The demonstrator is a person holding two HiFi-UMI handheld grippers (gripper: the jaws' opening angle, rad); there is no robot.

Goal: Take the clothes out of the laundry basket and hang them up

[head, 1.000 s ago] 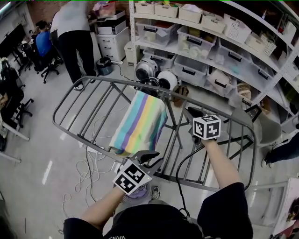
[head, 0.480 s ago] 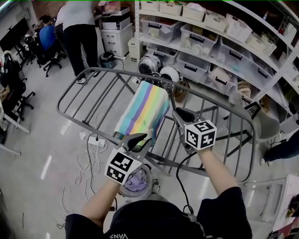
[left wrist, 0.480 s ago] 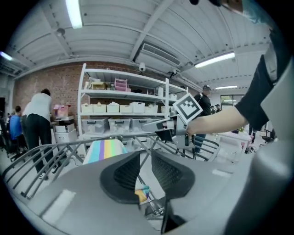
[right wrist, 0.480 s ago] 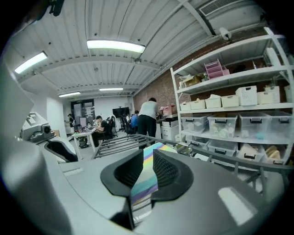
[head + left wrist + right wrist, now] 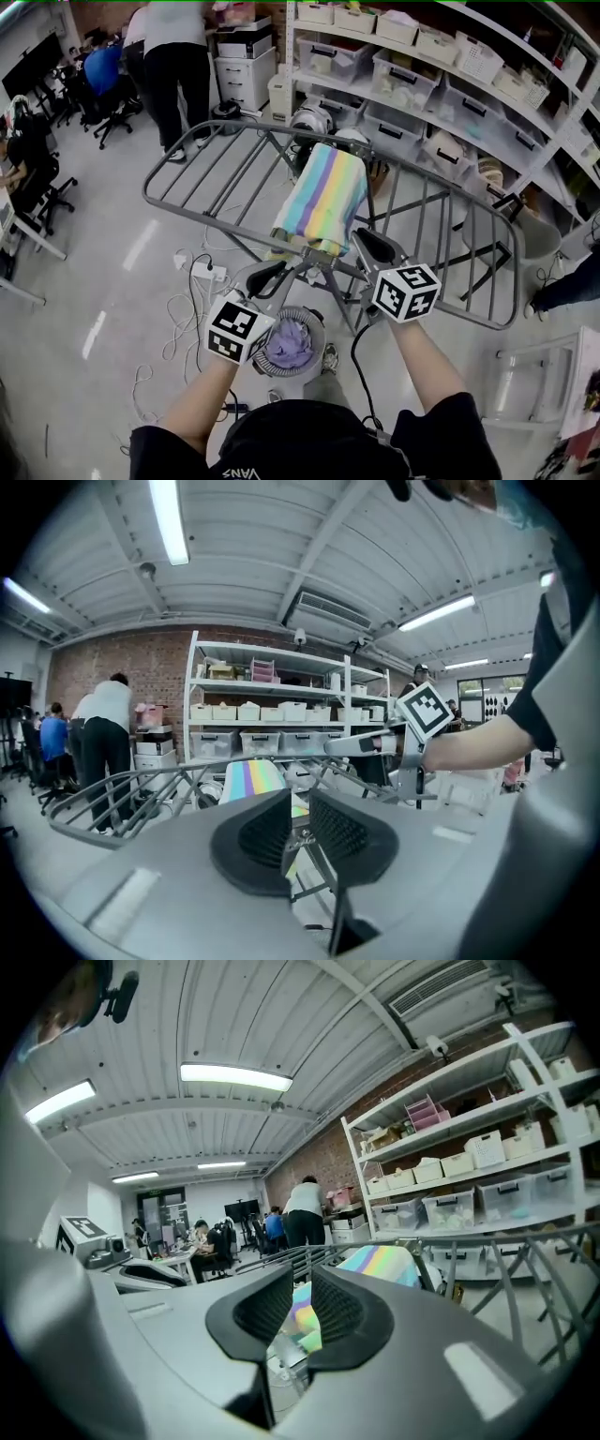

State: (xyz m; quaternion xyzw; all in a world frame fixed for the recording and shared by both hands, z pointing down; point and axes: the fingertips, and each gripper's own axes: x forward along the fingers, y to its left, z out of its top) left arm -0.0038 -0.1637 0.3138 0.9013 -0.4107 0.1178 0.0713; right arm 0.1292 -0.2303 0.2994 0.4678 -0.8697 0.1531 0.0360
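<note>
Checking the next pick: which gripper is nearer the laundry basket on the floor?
Left. In the head view the left gripper hangs just over the left rim of the laundry basket. The right gripper is farther off, up and right, beside the striped towel.

Rack bars block fwd; floor left open.

Three views, shared drying rack
</note>
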